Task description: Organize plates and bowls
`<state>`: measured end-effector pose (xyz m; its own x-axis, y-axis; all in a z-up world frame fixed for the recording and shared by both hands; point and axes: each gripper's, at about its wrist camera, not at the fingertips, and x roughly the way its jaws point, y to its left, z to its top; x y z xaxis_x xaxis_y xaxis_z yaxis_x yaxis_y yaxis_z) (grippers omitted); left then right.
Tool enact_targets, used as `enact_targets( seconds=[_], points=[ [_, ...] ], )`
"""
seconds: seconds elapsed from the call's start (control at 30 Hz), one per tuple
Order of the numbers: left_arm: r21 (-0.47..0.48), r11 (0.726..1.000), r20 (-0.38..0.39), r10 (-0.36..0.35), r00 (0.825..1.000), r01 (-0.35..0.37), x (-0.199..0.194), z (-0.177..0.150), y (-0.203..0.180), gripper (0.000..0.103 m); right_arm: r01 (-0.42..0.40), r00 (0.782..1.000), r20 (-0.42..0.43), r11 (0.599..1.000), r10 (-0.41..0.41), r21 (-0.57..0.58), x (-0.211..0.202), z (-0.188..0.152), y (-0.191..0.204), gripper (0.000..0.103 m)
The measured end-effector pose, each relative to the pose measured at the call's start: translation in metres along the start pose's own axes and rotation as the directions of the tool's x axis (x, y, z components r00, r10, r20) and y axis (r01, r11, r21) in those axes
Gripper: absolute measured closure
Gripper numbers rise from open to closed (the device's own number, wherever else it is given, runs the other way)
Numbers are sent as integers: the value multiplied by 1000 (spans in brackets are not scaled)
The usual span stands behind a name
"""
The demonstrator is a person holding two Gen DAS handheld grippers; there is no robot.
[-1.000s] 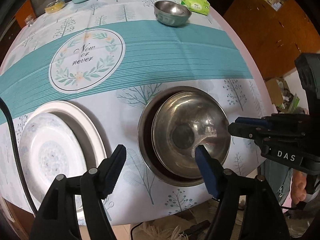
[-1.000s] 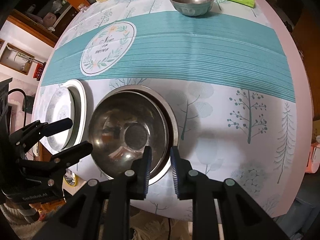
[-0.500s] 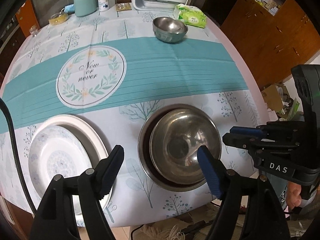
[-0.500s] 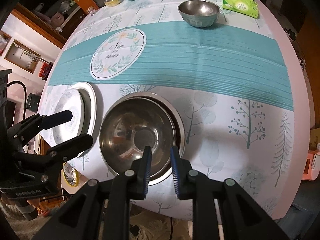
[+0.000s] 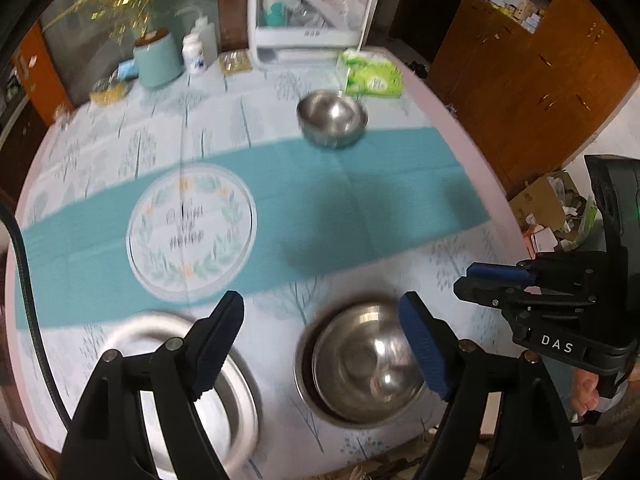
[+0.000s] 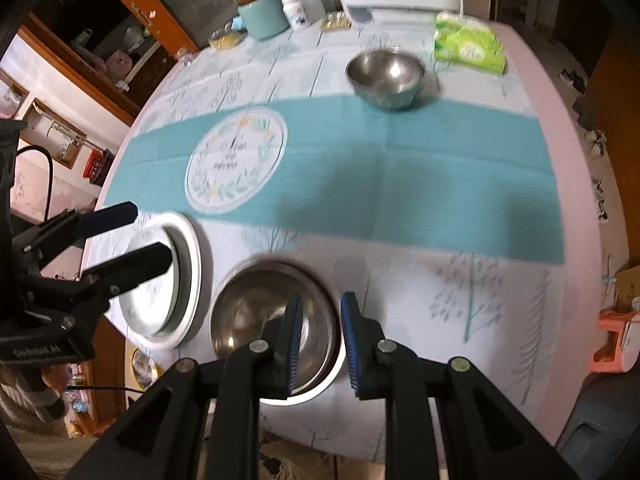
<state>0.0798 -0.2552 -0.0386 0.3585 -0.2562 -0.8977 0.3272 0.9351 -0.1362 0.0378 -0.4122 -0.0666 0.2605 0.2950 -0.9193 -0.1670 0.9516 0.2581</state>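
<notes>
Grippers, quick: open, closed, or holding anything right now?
Left gripper: open, holding nothing.
Right gripper: jaws narrowly open, holding nothing.

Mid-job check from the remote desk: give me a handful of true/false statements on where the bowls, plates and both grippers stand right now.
1. The left gripper is open and holds nothing. True.
2. The small steel bowl is stacked inside the nested steel bowls. False: it sits alone at the table's far side, beside the green tissue pack.
3. The white plates lie left of the nested steel bowls. True.
4. The right gripper is clamped on a bowl rim. False: its jaws are narrowly apart with nothing between them.
5. The green tissue pack lies on the white plates. False: it is at the far edge.
</notes>
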Motion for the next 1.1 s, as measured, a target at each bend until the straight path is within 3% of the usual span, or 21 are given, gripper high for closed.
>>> enact_targets(
  seconds=[0.2, 0.4, 0.6, 0.7, 0.8, 0.97, 1.1],
  points=[
    [58, 997, 95, 36, 995, -42, -15, 60, 0, 17, 28, 994, 102, 999, -31, 27, -28, 41, -16, 70],
    [74, 996, 147, 48, 988, -59, -5, 123, 1, 17, 75, 977, 197, 995, -87, 70, -51, 90, -33, 70],
    [28, 999, 170, 25, 985, -30, 32, 180, 15, 17, 102, 962, 241, 987, -129, 121, -46, 139, -54, 69],
    [-6, 999, 148, 35, 988, -34, 68, 200, 27, 17, 95, 964, 230, 982, -131, 163, -29, 159, -68, 69],
    [-49, 998, 80, 36, 996, -32, 117, 215, 39, 17, 84, 973, 194, 974, -126, 212, -1, 178, -84, 69],
    [-109, 994, -19, 21, 1000, -23, 180, 220, 50, 17, 86, 983, 137, 965, -123, 248, 47, 195, -99, 69],
    [-128, 991, -49, 28, 998, -34, 209, 219, 55, 17, 83, 989, 91, 954, -114, 289, 82, 202, -110, 69]
  ],
)
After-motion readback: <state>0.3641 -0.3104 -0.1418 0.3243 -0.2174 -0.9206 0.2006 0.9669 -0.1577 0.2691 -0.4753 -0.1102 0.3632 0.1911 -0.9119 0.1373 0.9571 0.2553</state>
